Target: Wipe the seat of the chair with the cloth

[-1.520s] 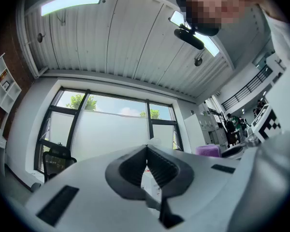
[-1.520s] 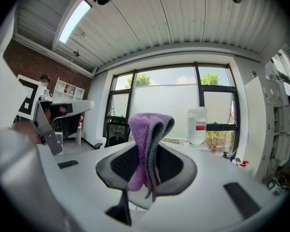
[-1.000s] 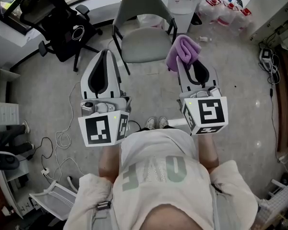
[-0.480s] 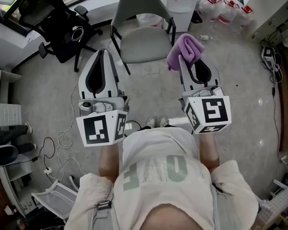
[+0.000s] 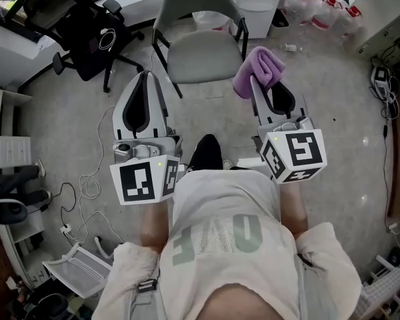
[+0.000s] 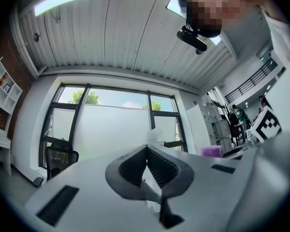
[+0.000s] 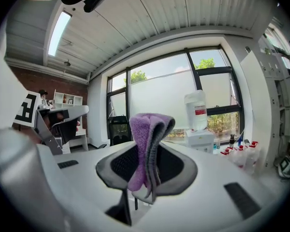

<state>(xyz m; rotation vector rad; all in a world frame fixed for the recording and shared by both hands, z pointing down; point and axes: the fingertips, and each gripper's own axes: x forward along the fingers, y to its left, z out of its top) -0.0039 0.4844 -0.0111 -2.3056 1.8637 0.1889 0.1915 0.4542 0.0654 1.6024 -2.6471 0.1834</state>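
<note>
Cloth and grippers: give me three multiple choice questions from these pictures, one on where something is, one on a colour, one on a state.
1. Where is the cloth?
A. on the floor
B. between the jaws of the right gripper
C. over the person's shoulder

2. What colour is the cloth?
A. purple
B. yellow
C. white

3. How do the jaws of the left gripper stand?
A. wide apart
B. together on the cloth
C. together, with nothing between them

Answers:
1 B, the right gripper view shows the cloth pinched between those jaws.
2 A, it is purple in the head view and the right gripper view.
3 C, the left gripper view shows the tips meeting with nothing held.
</note>
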